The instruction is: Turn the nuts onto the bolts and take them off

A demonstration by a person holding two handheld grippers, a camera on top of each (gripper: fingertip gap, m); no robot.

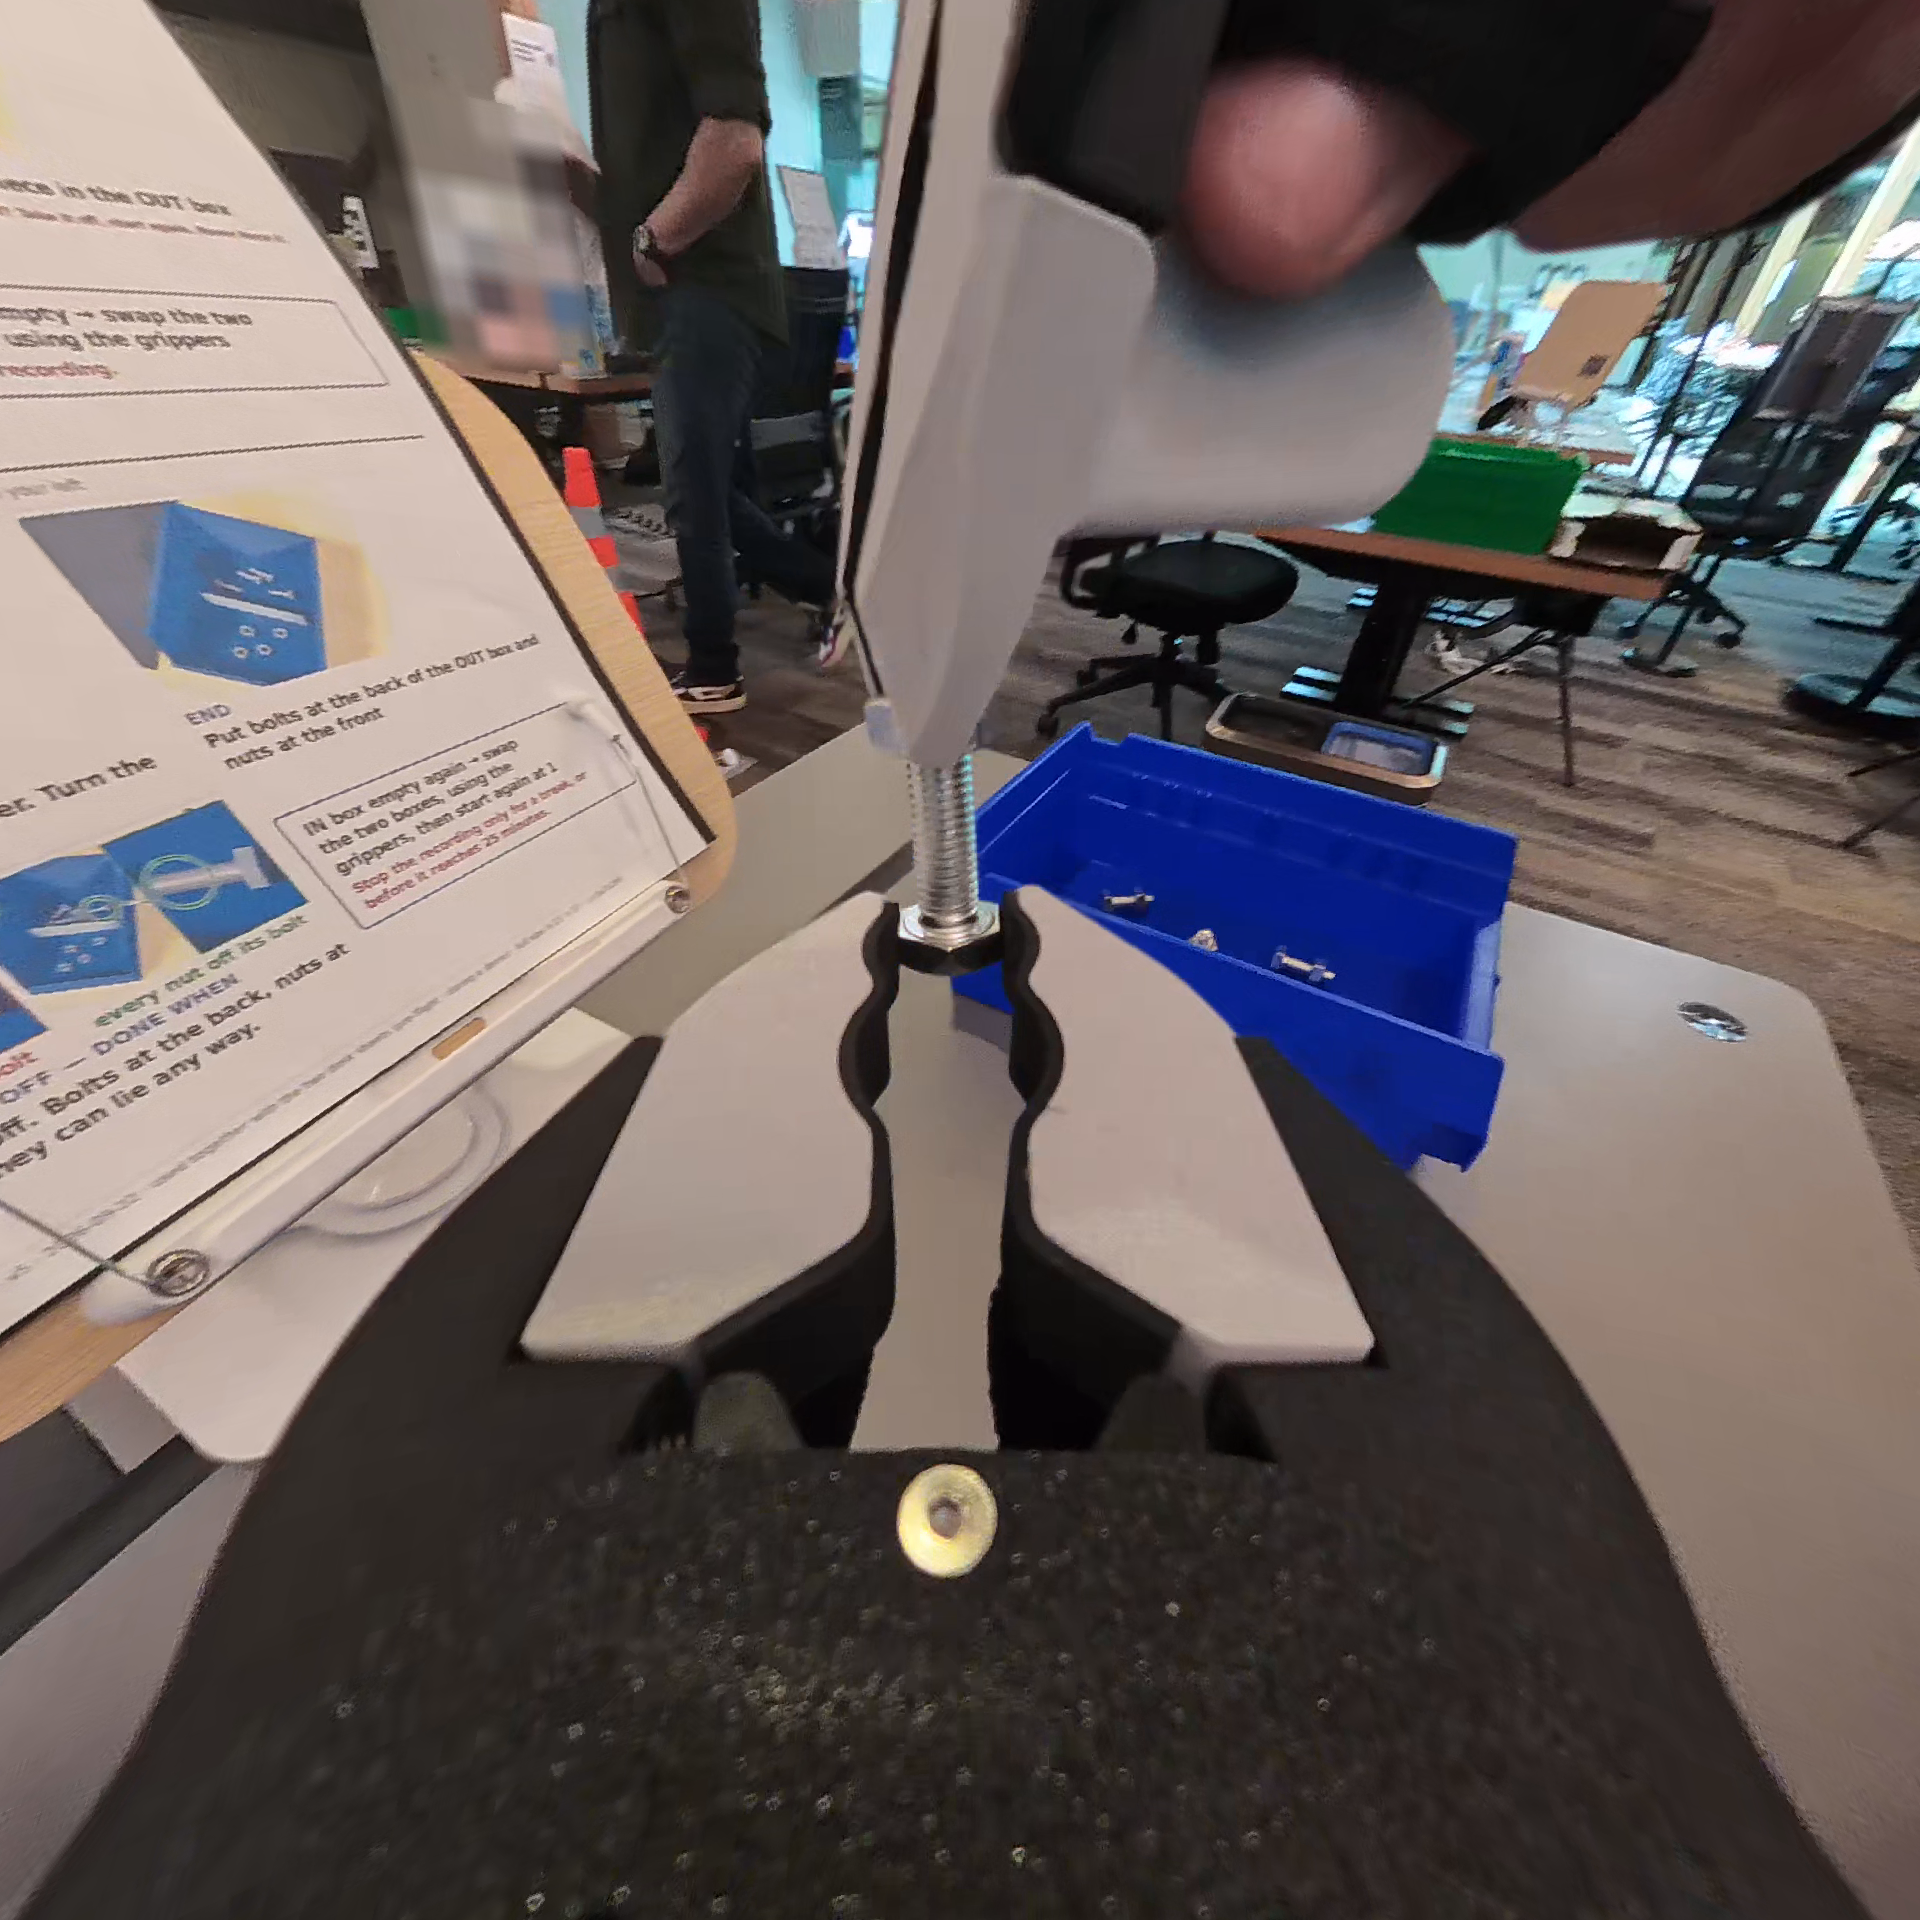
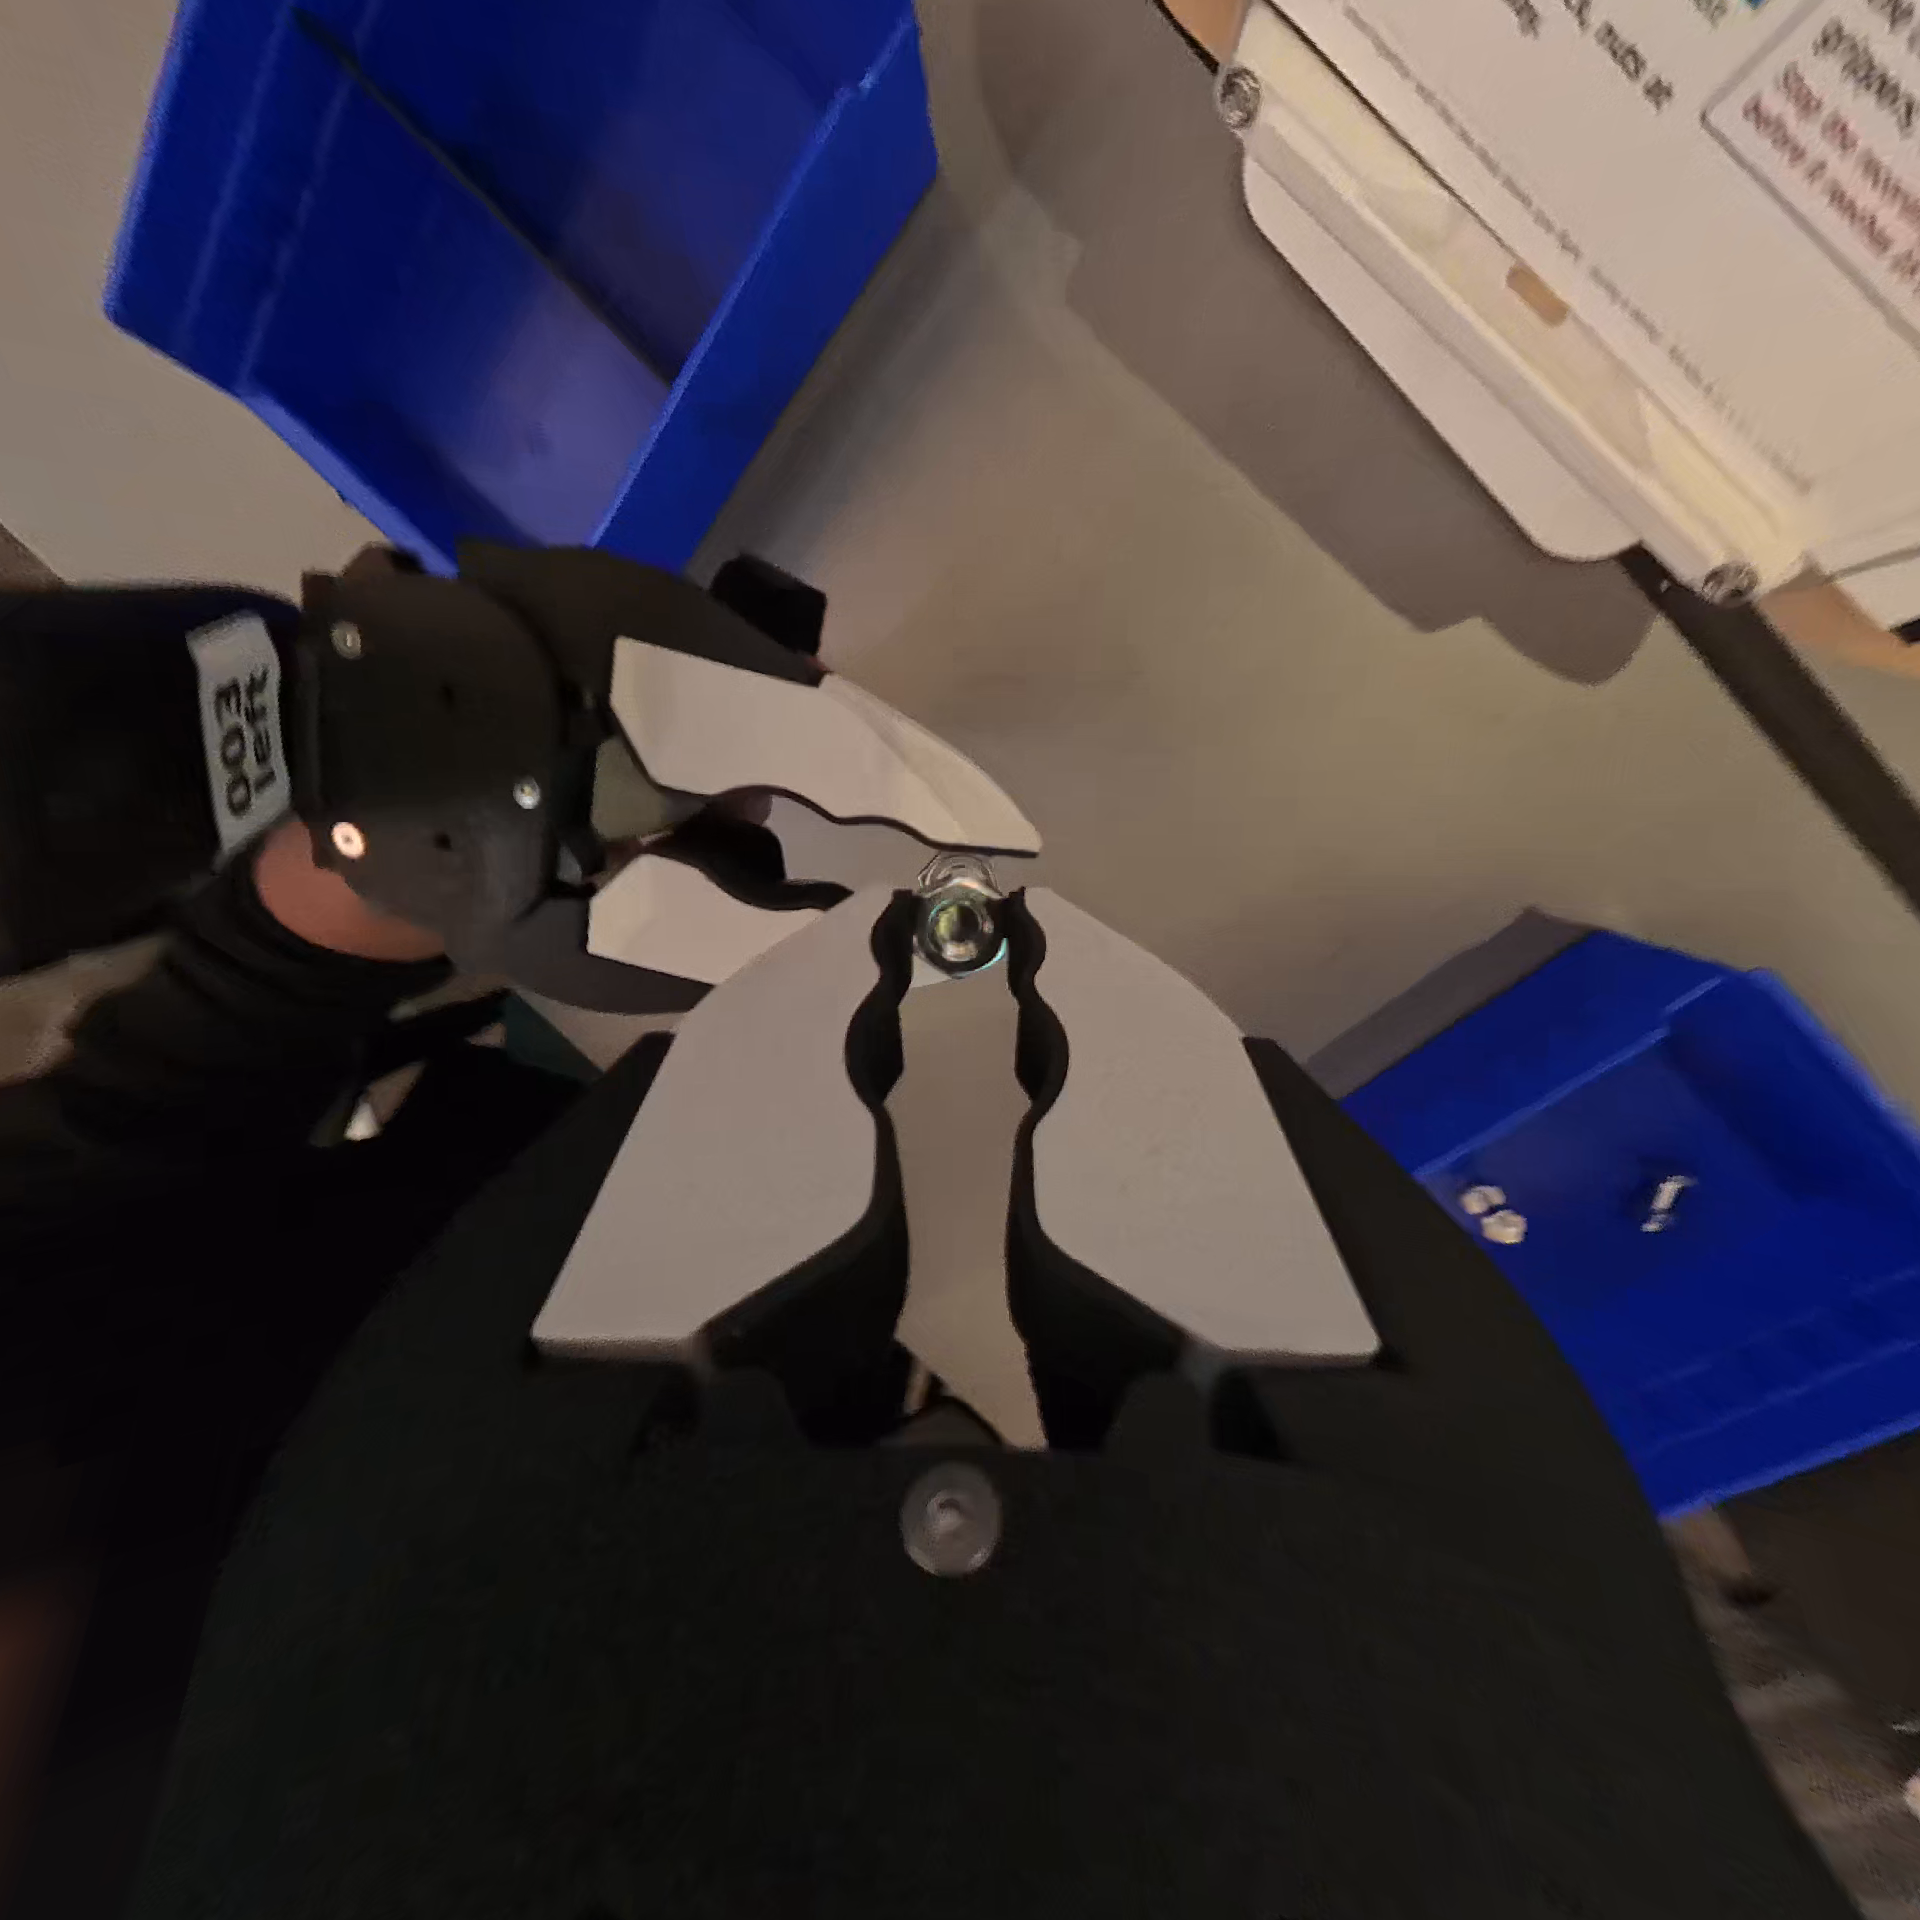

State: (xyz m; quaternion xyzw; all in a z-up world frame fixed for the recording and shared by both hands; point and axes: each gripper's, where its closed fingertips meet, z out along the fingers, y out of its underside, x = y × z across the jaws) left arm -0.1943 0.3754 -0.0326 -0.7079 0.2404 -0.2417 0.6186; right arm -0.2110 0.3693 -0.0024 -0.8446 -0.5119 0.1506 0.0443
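Note:
A silver threaded bolt (image 1: 942, 831) stands upright above the grey table. My left gripper (image 1: 948, 935) is shut on the hex nut (image 1: 945, 921) at the bolt's lower end. My right gripper (image 1: 914, 722) comes down from above and is shut on the bolt's top. In the right wrist view I look straight down: my right gripper (image 2: 956, 920) clamps the bolt head (image 2: 958, 932). The left gripper (image 2: 987, 847) reaches in from the left just beneath it. The nut is mostly hidden there.
A blue bin (image 1: 1382, 1060) with a few loose bolts and nuts sits just behind and to the right; it also shows in the right wrist view (image 2: 1766, 1382). A second blue bin (image 2: 499, 260) lies beyond. An instruction sheet on a stand (image 1: 260, 644) is at the left. My left and right fingertips are right by each other.

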